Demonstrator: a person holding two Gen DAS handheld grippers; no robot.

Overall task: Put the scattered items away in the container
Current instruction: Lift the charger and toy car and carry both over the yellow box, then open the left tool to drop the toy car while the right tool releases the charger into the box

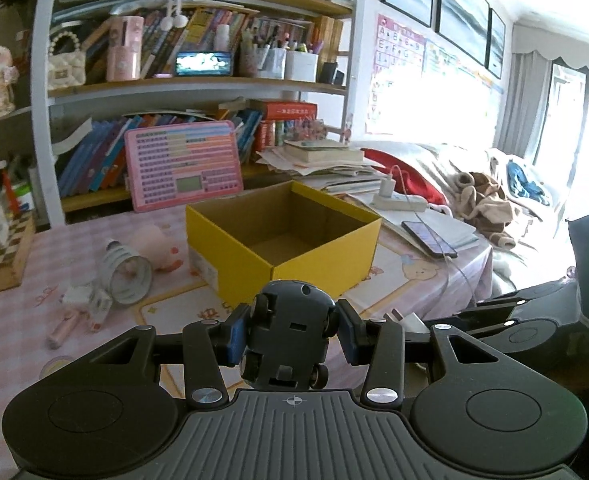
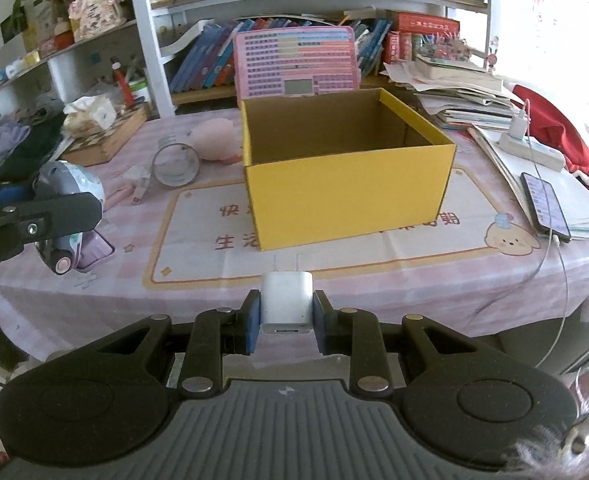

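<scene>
1. Far left on the bench, several scattered things are not yet tidied: a pink stick-shaped item, a small white piece, a tipped glass jar and a pink plush toy just behind it.
2. The left tongs are clenched on a toy car, underside up, held off the bench short of the box.
3. In the middle stands the yellow box, open and, as far as its inside shows, empty, so the task looks barely begun.
4. The right tongs grip a white charger plug, prongs toward the box, also short of it.
5. Right of the box, a phone lies charging; probably not clutter.
</scene>
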